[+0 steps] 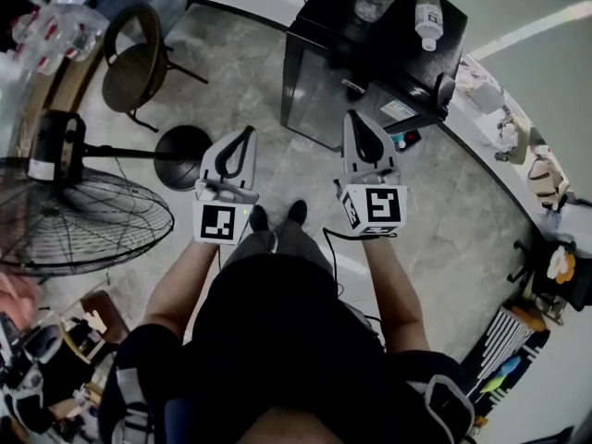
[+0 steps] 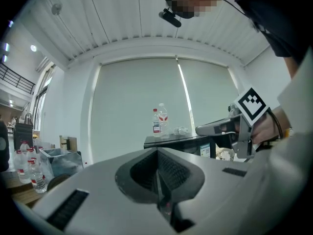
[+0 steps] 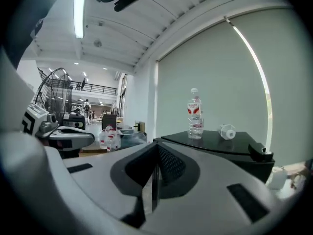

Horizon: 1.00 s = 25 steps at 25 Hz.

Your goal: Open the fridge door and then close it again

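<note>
Left gripper (image 1: 248,137) and right gripper (image 1: 355,120) hover empty, jaws pressed together, before the fridge (image 1: 326,21) at upper centre; shut, they could skid off its door (image 1: 310,100).

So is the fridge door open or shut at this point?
Shut. In the head view the fridge reads as a closed box: no door leaf swung out, no interior showing. The gripper views show no open door either.

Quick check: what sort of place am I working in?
Probably a large open workspace hall: stone-tiled floor, a mezzanine railing in the background, a small black fridge and a floor fan.
</note>
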Tool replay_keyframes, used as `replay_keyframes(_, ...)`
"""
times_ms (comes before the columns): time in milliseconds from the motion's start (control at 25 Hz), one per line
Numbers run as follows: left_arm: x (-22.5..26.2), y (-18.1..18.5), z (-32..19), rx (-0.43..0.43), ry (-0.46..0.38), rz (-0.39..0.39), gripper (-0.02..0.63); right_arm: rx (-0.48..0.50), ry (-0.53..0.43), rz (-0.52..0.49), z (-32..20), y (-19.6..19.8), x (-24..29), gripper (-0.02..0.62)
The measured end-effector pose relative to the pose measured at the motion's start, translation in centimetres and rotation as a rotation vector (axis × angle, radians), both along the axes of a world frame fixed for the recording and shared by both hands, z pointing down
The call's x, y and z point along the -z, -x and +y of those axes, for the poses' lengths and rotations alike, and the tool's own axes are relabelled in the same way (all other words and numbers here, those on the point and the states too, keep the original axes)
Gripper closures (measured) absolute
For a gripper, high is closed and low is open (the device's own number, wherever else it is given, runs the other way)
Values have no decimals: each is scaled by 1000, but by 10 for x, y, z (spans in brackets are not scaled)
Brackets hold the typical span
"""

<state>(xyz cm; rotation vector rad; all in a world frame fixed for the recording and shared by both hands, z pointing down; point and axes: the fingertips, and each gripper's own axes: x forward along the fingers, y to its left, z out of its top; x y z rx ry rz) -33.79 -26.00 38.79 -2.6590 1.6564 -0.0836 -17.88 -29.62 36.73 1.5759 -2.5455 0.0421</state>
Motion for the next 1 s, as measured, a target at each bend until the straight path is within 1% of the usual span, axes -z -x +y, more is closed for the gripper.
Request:
replay_keyframes(280,17,-1,6,5,-37,18,581,-62,-8,-20,24,-24,3,575)
replay_keyframes(640,38,5,12,35,-98,28,581,-147,-31,25,56,-45,5,575)
replay_keyframes(840,37,4,18,34,-98,14,583,-192,-41,49,69,-55,5,575)
replay_keyframes(920,39,3,19,35,-111,22,582,-201,-50,67,72,-57,7,575)
replay_keyframes(1000,36,4,20,43,-98,27,583,-207,-55,82,74,-58,8,575)
